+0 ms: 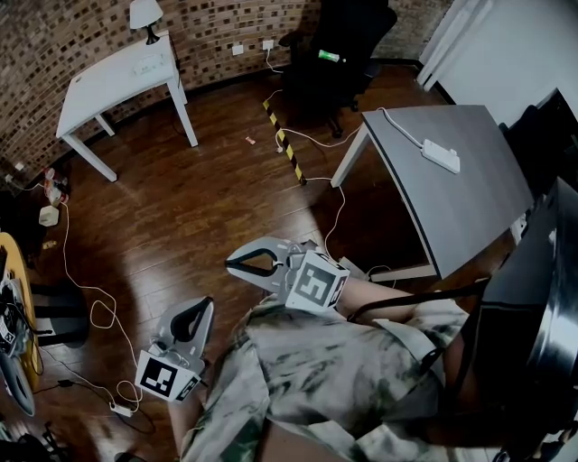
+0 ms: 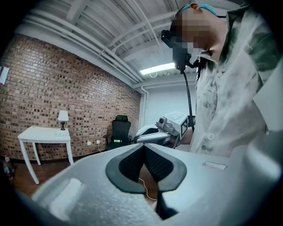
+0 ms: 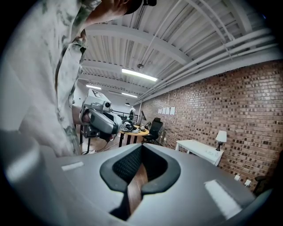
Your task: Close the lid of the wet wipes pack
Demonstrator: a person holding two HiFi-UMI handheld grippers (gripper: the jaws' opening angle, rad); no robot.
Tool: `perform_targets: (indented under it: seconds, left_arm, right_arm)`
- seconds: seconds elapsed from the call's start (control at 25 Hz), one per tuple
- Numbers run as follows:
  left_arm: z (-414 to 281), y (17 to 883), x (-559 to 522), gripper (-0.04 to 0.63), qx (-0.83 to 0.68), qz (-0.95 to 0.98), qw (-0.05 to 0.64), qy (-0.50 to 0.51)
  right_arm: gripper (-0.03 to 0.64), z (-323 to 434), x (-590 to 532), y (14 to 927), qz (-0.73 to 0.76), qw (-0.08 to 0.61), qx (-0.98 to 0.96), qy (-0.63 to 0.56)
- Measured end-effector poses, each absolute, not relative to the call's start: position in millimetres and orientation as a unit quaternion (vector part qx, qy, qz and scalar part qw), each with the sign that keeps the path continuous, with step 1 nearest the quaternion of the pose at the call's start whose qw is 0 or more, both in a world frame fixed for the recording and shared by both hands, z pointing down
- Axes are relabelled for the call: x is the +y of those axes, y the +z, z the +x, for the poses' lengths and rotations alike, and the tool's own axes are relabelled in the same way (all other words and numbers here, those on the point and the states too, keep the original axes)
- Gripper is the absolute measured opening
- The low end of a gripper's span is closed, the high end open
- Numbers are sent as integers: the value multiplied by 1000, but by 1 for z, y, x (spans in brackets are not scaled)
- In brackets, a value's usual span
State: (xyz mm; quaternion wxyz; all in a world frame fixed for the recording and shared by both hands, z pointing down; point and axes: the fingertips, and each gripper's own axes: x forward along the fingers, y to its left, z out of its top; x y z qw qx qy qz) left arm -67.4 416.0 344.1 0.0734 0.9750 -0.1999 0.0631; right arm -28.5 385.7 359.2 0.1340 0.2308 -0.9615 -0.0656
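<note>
Shirt (image 1: 361,379) nearest; we find left tool (image 1: 206,305) and right tool (image 1: 230,263) held close against it, jaws pressed together, empty; no wipes pack in view, so presumably both idle.

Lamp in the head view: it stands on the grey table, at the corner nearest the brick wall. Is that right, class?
Not quite. The lamp stands on the white table, not the grey table, at the corner nearest the brick wall. The head view shows it.
</note>
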Motion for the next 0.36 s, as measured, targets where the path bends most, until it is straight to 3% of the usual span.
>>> perform_targets:
  seconds: [0.36]
  left_arm:
    - [-49,351,382,-1,-204,973,80,69]
  right_arm:
    - [6,-10,353,366,226,132,-963,-61]
